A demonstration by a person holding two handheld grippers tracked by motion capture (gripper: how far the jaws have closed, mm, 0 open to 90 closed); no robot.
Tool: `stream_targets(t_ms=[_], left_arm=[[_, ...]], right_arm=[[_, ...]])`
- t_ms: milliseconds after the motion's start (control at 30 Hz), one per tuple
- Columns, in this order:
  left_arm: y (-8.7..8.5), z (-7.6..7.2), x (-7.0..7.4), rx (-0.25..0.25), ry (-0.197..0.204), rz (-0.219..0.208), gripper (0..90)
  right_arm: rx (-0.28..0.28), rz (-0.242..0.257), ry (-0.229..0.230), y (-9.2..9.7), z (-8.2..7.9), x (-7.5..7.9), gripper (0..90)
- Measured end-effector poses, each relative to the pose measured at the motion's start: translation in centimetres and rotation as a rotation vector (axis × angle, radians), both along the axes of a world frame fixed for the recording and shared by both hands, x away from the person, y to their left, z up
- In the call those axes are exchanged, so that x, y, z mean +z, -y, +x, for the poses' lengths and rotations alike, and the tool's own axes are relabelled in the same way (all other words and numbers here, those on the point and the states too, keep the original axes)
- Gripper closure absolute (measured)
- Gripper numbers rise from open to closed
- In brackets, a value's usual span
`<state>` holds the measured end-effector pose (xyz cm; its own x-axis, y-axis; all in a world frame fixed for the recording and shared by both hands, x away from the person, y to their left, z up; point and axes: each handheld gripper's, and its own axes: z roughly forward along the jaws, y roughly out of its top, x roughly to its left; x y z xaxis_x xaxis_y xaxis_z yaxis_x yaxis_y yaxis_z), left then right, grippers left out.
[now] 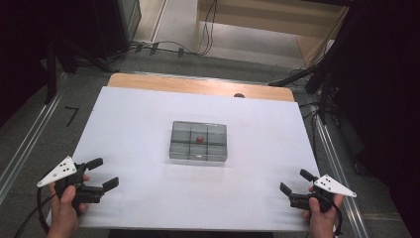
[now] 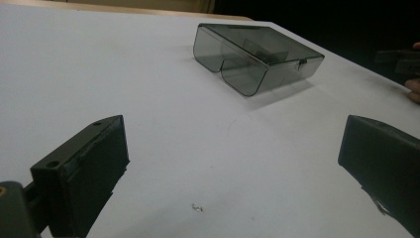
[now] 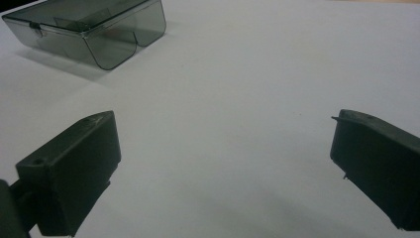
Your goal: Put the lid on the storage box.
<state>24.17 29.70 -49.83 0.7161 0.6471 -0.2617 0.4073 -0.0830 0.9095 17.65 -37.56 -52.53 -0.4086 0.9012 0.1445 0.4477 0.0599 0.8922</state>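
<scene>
Left gripper (image 1: 102, 174): held in the person's left hand (image 1: 63, 208) at the near left corner of the tabletop (image 1: 138, 119). Its fingers (image 2: 84, 171) stand wide apart with nothing between them. It sits just above the white surface; contact cannot be confirmed. A grey three-cornered plate rides on top.

Right gripper (image 1: 293, 181): held in the person's right hand (image 1: 322, 218) at the near right corner of the tabletop. Its fingers (image 3: 74, 168) are likewise spread wide and hold nothing. In its own view the bare white surface lies between them.

Both grippers point inward toward the middle of the tabletop and are well apart from each other.

Clear compartment box (image 1: 198, 141): rests flat near the centre of the tabletop, well apart from both grippers. It is smoke-tinted and see-through, its lid down, with a latch on one long side as seen from the left gripper. Dividers split the inside into a grid of cells.

Small red object (image 1: 199, 139): lies inside the box, in a middle cell of the grid. Its kind cannot be determined.

Far edge: a bare strip of wood shows beyond the white surface. Cables run across the floor (image 1: 237, 39) behind it.
</scene>
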Motion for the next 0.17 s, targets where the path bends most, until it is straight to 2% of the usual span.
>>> stream_targets(t_ms=[67,167], left_arm=[[-0.18,-0.03,-0.01,0.009,0.0,-0.014,0.0],[0.09,-0.17,-0.03,0.011,0.007,0.012,0.0]], right_arm=[[-0.005,-0.001,-0.006,-0.01,-0.01,-0.02,0.0],[-0.013,0.003,-0.009,0.03,-0.03,-0.03,0.0]])
